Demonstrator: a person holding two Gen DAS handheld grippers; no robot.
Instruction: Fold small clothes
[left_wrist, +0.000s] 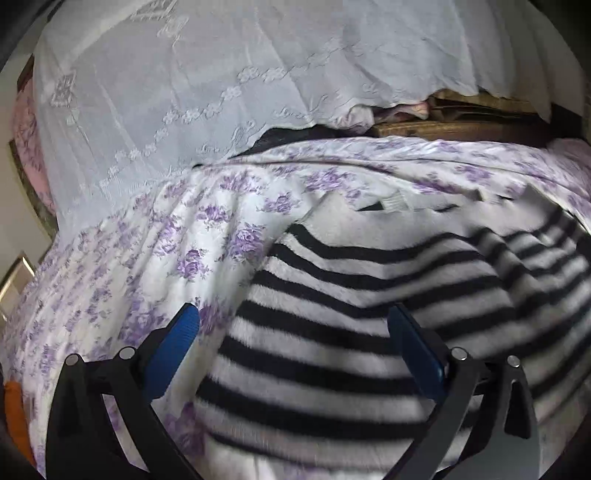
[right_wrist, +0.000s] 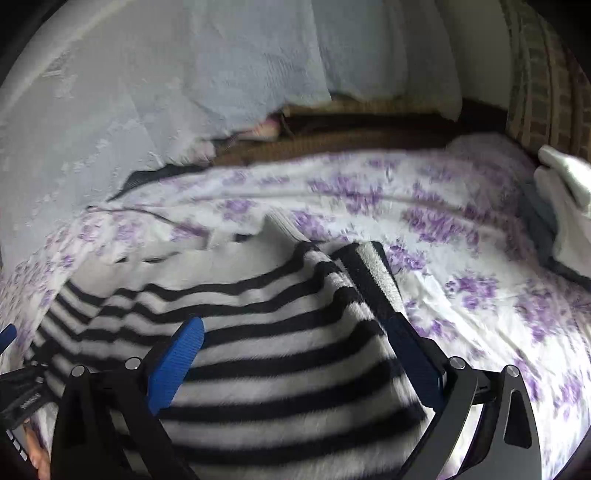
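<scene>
A fuzzy black-and-white striped top (left_wrist: 351, 295) lies on a bed sheet with purple flowers (left_wrist: 147, 258). My left gripper (left_wrist: 291, 317) is open just above the top's left edge, its blue pads wide apart and holding nothing. In the right wrist view the same top (right_wrist: 258, 332) fills the lower middle, with a striped sleeve or cuff (right_wrist: 373, 273) folded along its right side. My right gripper (right_wrist: 295, 328) is open over the top's right part and empty. The left gripper's blue pad tip (right_wrist: 7, 334) shows at the far left edge.
A white embroidered cloth (left_wrist: 203, 92) hangs over the far side. Brown wooden boards (left_wrist: 461, 122) lie behind the bed. A white and dark folded item (right_wrist: 565, 206) sits at the right edge of the flowered sheet (right_wrist: 480, 258). An orange object (left_wrist: 14, 417) is at the lower left.
</scene>
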